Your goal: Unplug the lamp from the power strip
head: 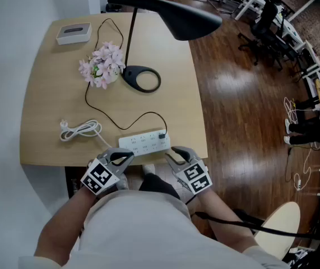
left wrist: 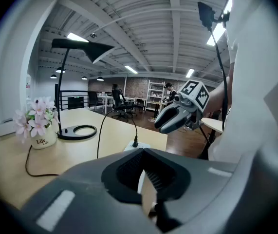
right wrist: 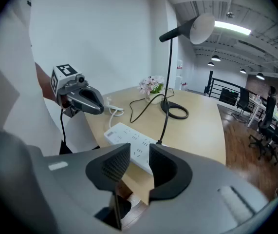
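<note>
A black desk lamp (head: 142, 78) stands at the back of the wooden table (head: 47, 94). Its black cord runs forward to a black plug (head: 162, 135) seated in the right end of a white power strip (head: 144, 143) by the table's front edge. My left gripper (head: 121, 157) hovers just in front of the strip's left half, jaws slightly apart and empty. At the strip's right end my right gripper (head: 174, 154) is open, close to the plug but apart from it. The right gripper view shows the strip (right wrist: 129, 143) and plug (right wrist: 159, 141) just beyond the jaws.
A small pot of pink flowers (head: 102, 66) stands left of the lamp base. A white box (head: 74, 33) lies at the far left corner. The strip's coiled white cable (head: 81, 130) lies left of it. Office chairs (head: 266, 21) stand on the wood floor to the right.
</note>
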Available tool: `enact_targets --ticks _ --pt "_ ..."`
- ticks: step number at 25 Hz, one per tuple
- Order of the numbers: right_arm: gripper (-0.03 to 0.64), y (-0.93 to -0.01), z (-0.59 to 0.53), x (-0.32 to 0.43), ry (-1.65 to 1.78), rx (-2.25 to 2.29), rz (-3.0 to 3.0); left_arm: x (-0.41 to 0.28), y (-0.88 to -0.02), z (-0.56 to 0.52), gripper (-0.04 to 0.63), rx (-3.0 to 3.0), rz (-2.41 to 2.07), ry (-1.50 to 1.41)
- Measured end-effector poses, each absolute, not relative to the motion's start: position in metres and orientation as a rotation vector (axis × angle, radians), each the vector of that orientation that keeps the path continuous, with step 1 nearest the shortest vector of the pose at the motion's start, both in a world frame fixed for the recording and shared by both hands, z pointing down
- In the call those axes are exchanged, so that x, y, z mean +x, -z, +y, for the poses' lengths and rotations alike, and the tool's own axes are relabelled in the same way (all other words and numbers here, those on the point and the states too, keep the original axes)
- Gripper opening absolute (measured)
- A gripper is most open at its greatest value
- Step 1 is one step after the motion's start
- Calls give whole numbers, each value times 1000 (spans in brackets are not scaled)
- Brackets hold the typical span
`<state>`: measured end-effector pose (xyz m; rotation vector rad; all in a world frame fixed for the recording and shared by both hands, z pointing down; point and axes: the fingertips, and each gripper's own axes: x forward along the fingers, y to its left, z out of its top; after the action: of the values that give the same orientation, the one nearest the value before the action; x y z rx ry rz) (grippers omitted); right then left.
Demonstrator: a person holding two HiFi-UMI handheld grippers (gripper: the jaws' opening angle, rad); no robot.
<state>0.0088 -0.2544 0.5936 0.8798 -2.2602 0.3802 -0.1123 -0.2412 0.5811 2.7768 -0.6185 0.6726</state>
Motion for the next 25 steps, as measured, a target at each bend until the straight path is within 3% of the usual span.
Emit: enact_targets --ticks 9,25 --pt "123 -661 -332 -2 -378 689 -2198 -76 -674 -292 2 2609 -473 -1039" --pt "77 -668 -331 -10 -295 398 -2221 -70 -697 -289 0 2451 -440 -1280"
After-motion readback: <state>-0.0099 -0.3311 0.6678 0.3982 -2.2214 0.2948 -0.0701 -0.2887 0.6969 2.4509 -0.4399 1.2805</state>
